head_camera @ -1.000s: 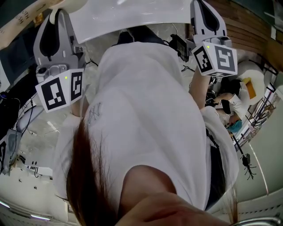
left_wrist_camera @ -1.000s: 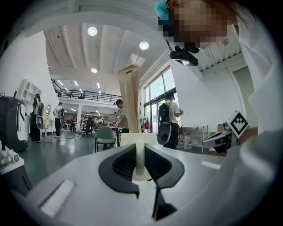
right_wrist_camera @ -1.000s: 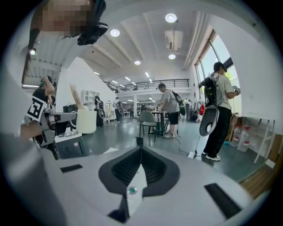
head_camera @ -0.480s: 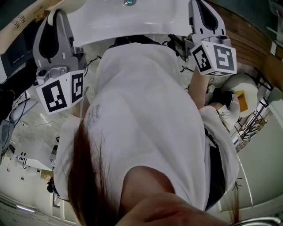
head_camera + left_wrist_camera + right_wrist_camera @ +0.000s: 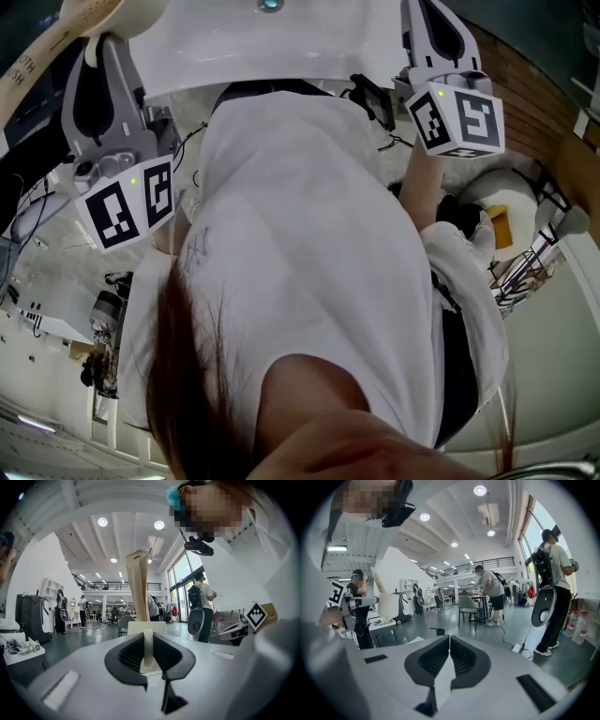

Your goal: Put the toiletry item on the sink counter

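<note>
The toiletry item (image 5: 138, 588) is clamped in the left tongs (image 5: 146, 641), whose jaws stand a little apart and press on its lower end, so it sticks out past the tips. In the head view it is held in the air just off the left edge of the white sink (image 5: 281, 47), while the right tongs (image 5: 449, 644) on the other side are closed tight with nothing in them. The item is long, narrow and pale cream, with a lengthwise crease, a broader pale block at its foot and dark lettering along one face.
</note>
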Demonstrator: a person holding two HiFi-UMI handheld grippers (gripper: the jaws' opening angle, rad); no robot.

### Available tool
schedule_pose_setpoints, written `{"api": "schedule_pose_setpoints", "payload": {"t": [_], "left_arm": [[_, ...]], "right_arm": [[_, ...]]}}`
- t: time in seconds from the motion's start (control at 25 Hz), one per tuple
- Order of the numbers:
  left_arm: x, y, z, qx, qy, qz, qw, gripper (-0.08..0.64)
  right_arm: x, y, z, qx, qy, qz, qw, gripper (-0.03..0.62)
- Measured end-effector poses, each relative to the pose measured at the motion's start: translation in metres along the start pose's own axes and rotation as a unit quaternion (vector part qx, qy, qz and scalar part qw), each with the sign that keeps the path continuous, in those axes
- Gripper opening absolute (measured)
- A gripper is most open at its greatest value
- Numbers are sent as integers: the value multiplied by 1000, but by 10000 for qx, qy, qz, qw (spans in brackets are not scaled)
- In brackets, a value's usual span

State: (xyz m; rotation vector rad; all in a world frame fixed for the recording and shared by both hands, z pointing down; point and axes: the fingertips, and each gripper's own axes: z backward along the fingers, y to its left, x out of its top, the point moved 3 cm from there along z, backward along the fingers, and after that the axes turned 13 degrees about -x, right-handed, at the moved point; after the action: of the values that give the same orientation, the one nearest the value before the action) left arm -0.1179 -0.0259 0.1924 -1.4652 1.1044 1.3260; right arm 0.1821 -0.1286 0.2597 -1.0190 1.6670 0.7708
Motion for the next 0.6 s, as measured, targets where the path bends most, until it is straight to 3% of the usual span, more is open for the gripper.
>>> {"api": "schedule_pose_setpoints", "payload": {"t": [0.6], "left_arm": [[3, 9, -29, -475, -79, -120, 9988, 48]], "right_arm": [[-1, -1, 1, -357, 8, -176, 9992, 11]]}}
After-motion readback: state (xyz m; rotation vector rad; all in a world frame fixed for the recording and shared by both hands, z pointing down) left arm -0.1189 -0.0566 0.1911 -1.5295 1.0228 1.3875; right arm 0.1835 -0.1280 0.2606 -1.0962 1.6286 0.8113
